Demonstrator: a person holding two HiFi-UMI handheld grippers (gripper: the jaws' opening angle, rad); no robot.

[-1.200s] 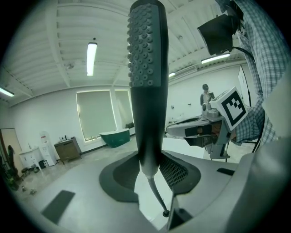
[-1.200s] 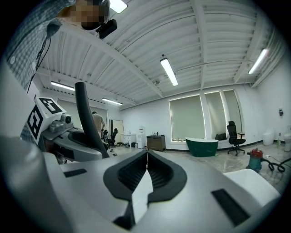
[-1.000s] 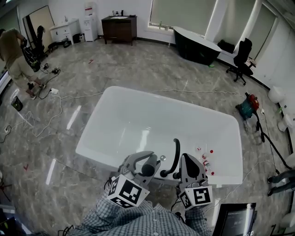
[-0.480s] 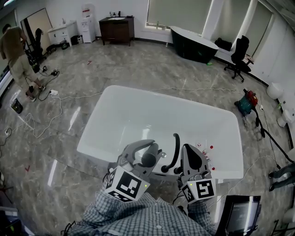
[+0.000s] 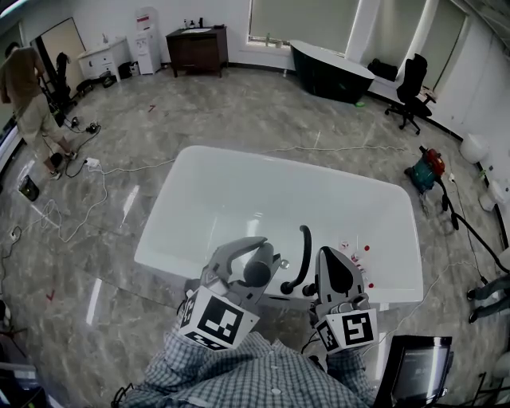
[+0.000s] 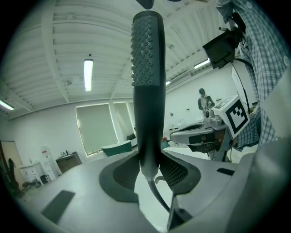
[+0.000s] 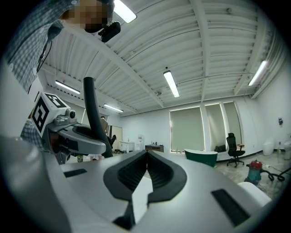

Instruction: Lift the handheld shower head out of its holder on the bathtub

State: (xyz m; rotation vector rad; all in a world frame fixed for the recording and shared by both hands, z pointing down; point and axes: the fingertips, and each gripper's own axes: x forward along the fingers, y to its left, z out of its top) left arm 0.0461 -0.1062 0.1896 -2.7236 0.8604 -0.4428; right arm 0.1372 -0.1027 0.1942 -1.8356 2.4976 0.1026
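Both are closed, left gripper (image 6: 148, 169) clamping the handheld shower head (image 6: 146, 91), right gripper (image 7: 146, 170) empty; lifting straight up seems next.

Glossy grey marble-look floor (image 5: 239, 119), pale glare streaks on it. Far wall white, with a dark wooden vanity cabinet (image 5: 196, 41) against it and a white water dispenser (image 5: 147, 28) just to its left. Tall windows with pale roller blinds (image 5: 299, 16), a dark freestanding bathtub (image 5: 331, 70) below them. Black office chair (image 5: 408, 84) toward floor's far right corner. Loose white cables (image 5: 96, 179) at floor's left edge. White beamed ceiling (image 7: 218, 41), fluorescent tube lights (image 7: 172, 83) lit.
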